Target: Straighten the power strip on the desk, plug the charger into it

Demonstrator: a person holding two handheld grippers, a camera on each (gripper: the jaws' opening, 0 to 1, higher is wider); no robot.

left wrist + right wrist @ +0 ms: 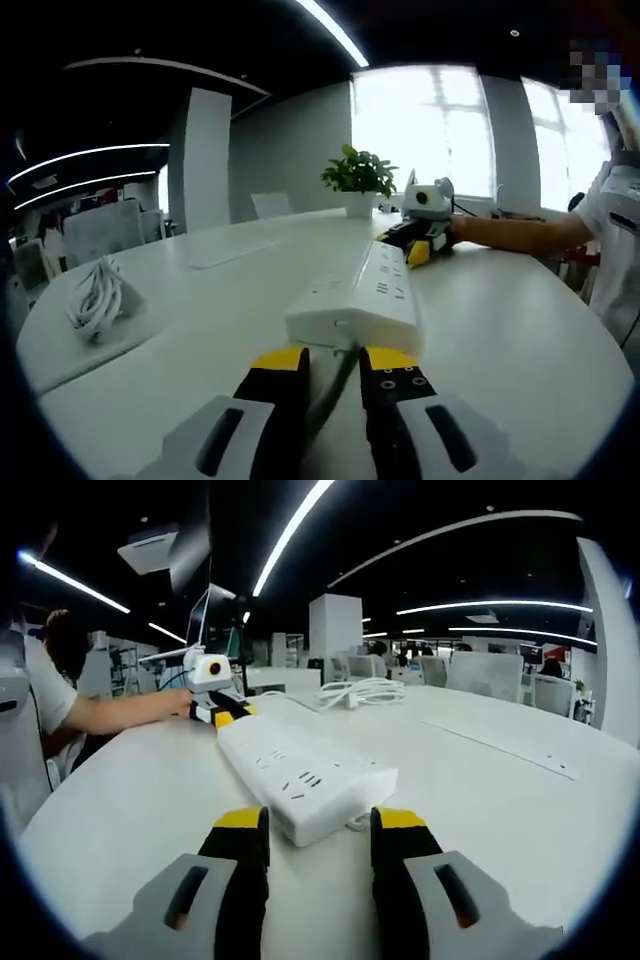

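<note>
Open-plan office around a large white table. In the left gripper view, bright windows fill the upper right; a grey wall and a white column stand at upper centre, with a potted plant below the windows and a white chair at left. In the right gripper view, ceiling light strips cross a dark ceiling; a white pillar stands at centre, with desks and chairs at right.
</note>
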